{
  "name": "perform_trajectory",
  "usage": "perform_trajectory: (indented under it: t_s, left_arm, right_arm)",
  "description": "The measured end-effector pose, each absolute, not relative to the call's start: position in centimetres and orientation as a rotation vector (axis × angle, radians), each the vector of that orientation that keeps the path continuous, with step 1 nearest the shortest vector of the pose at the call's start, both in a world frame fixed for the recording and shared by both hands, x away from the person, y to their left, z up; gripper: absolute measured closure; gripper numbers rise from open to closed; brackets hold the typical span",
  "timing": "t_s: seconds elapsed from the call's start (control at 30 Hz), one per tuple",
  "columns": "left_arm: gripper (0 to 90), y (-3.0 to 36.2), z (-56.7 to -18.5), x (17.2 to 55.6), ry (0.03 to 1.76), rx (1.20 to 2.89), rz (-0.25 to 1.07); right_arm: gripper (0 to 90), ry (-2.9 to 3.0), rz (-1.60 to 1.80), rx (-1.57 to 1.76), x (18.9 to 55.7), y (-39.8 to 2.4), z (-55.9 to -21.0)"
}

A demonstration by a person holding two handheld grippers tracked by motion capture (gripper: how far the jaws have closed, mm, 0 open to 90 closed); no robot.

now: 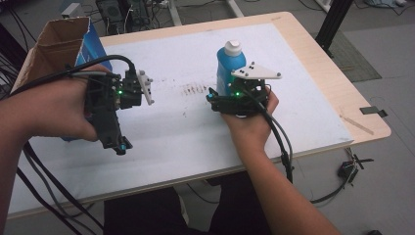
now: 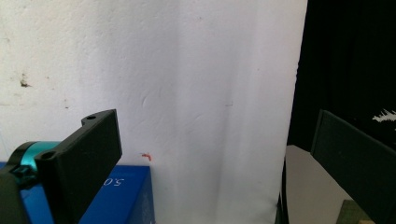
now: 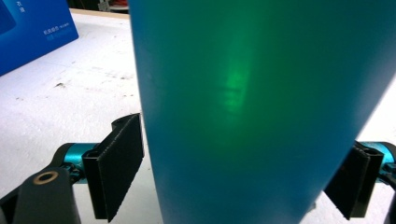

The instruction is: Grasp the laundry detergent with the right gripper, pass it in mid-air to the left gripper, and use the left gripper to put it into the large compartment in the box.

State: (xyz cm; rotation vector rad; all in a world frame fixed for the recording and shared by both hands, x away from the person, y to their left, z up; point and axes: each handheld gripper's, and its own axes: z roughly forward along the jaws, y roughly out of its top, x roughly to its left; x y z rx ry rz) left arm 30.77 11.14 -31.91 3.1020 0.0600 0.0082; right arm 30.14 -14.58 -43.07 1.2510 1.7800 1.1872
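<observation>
Right gripper (image 1: 220,96) around upright blue bottle (image 1: 229,66) on table (image 1: 313,54)

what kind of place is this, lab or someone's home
Most likely a lab or workshop bench: a wooden table with a white mat, black metal frame legs behind it, cables and electronics on the floor, and a cabled handheld gripper at a blue plastic bottle.

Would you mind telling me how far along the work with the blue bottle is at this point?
Done: the right gripper has reached the blue bottle, whose body sits between its jaws in the right gripper view. In hand: the grasp itself; the pads look pressed against the bottle's sides, and the bottle stands upright on the white table cover. Left: lifting or moving it. The left gripper is open over the cover beside the blue box.
</observation>
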Motion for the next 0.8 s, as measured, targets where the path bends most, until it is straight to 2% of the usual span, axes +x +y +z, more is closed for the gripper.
perform_trajectory:
  t_s: [0.33, 0.37, 0.4, 0.67, 0.8]
  left_arm:
    - [1.7, 11.05, -32.02, 30.89, 0.06, 3.103, 0.003]
    - [1.7, 11.11, -32.04, 30.89, 0.065, 3.106, 0.002]
    - [1.7, 11.14, -32.02, 30.9, 0.064, 3.107, 0.001]
    - [1.7, 11.11, -32.03, 30.89, 0.064, 3.107, 0.0]
    - [1.7, 11.1, -32.01, 30.87, 0.06, 3.105, 0.0]
  right_arm:
    - [20.2, 1.768, 1.168, 1.25, 30.0, -14.43, -43.03]
    - [25.6, 1.765, 1.161, 1.255, 30.0, -14.46, -43.04]
    - [26.4, 1.766, 1.169, 1.251, 29.98, -14.53, -43.03]
    - [26.7, 1.748, 1.162, 1.255, 29.95, -14.26, -43.04]
    - [32.2, 1.732, 1.153, 1.262, 29.9, -14.1, -43.03]
